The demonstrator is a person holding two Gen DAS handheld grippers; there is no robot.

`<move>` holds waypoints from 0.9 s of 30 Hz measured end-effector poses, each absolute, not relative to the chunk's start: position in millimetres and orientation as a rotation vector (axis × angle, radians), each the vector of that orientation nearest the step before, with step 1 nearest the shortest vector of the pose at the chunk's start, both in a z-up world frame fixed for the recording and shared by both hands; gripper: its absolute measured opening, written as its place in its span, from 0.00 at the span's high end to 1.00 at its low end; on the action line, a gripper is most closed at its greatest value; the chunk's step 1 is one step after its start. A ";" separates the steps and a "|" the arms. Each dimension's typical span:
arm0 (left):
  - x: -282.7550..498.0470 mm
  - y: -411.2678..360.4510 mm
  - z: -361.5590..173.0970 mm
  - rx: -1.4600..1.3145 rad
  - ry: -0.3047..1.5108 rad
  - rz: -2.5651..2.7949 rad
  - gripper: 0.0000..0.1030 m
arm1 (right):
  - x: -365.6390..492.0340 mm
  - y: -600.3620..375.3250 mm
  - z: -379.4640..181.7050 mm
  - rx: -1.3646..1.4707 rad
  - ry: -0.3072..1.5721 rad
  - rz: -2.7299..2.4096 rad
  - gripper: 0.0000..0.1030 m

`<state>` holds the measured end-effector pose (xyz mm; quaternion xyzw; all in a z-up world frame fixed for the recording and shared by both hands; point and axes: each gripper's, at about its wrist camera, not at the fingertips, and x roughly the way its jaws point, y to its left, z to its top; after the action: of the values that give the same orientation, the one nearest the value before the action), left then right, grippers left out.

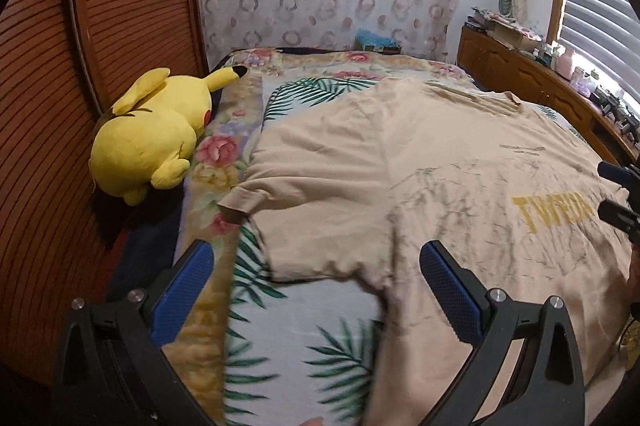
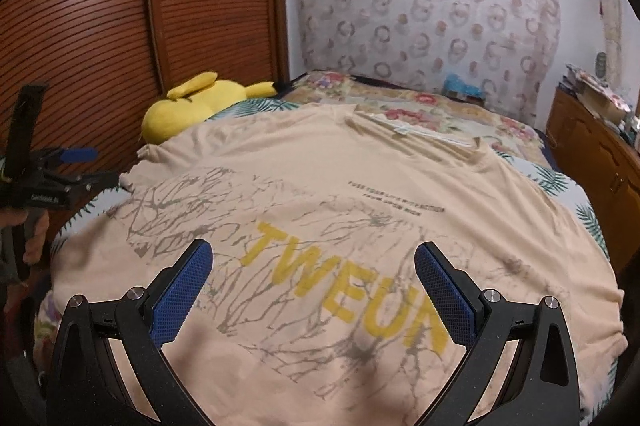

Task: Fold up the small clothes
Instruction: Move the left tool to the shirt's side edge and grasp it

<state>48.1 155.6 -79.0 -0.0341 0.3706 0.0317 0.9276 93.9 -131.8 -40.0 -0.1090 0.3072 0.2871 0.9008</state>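
A beige T-shirt (image 1: 420, 161) with yellow letters and a grey branch print lies spread flat on the bed, collar toward the far wall. My left gripper (image 1: 316, 258) hovers open over the shirt's left sleeve and side seam, nothing between its blue pads. My right gripper (image 2: 312, 258) hangs open above the printed chest of the T-shirt (image 2: 360, 185), empty too. The right gripper's tips (image 1: 618, 193) show at the right edge of the left wrist view. The left gripper (image 2: 76, 165), held by a hand, appears at the left edge of the right wrist view.
A yellow plush toy (image 1: 148, 133) lies on the bed's left side against a brown slatted wardrobe (image 1: 100, 25). The bed cover (image 1: 304, 342) has palm leaves and flowers. A wooden cabinet (image 1: 520, 73) with clutter runs along the right, under window blinds. A blue object (image 1: 374, 39) sits at the headboard.
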 end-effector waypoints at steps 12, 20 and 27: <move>90.6 197.3 -92.5 -0.055 0.839 0.075 0.33 | 113.8 -106.8 -44.6 -0.252 0.692 0.676 0.00; 110.9 203.0 -107.0 -0.024 0.900 0.043 0.46 | 119.8 -93.0 -41.9 -0.267 0.696 0.694 0.00; 119.4 214.0 -107.3 -0.044 0.908 0.014 0.59 | 112.8 -101.5 -41.0 -0.248 0.699 0.704 0.00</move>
<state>119.4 214.0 -107.3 -0.0211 0.4384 0.0065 0.8985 112.8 -101.5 -41.0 -0.1188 0.3345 0.3368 0.8721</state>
